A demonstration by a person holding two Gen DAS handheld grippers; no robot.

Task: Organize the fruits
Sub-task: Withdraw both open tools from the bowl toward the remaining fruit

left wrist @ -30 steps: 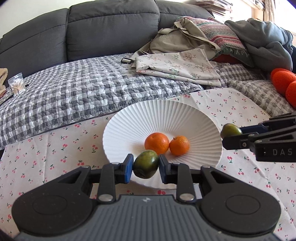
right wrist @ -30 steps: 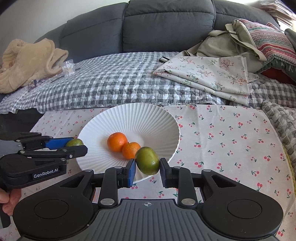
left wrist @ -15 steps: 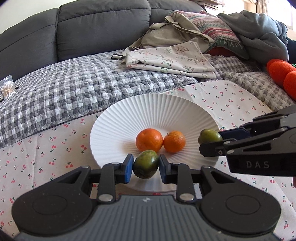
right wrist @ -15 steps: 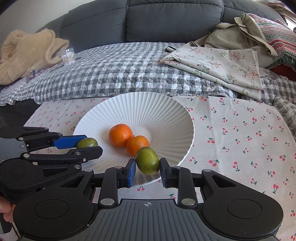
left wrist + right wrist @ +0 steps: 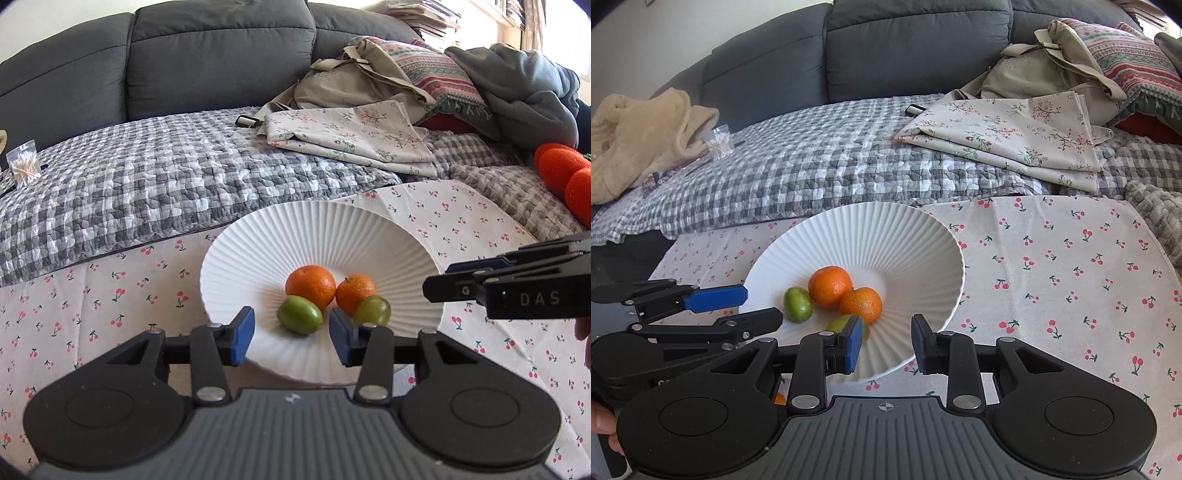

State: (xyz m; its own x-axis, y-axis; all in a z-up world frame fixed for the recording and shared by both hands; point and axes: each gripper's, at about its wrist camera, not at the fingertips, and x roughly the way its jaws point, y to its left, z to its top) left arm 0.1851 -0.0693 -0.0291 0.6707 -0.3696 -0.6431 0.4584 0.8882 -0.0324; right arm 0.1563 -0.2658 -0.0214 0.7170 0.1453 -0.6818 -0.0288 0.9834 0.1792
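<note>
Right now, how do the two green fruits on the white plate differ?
The brighter green fruit is vivid green; the duller green fruit looks yellowish-olive. The brighter one lies oblong on its side; the duller one looks rounder. The brighter one sits in front of the larger orange, the duller one against the smaller orange. Both lie on the white plate.

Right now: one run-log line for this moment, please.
step: release | left gripper: opening, green fruit free on white plate | right gripper: opening, second green fruit dropped | two oranges in plate
</note>
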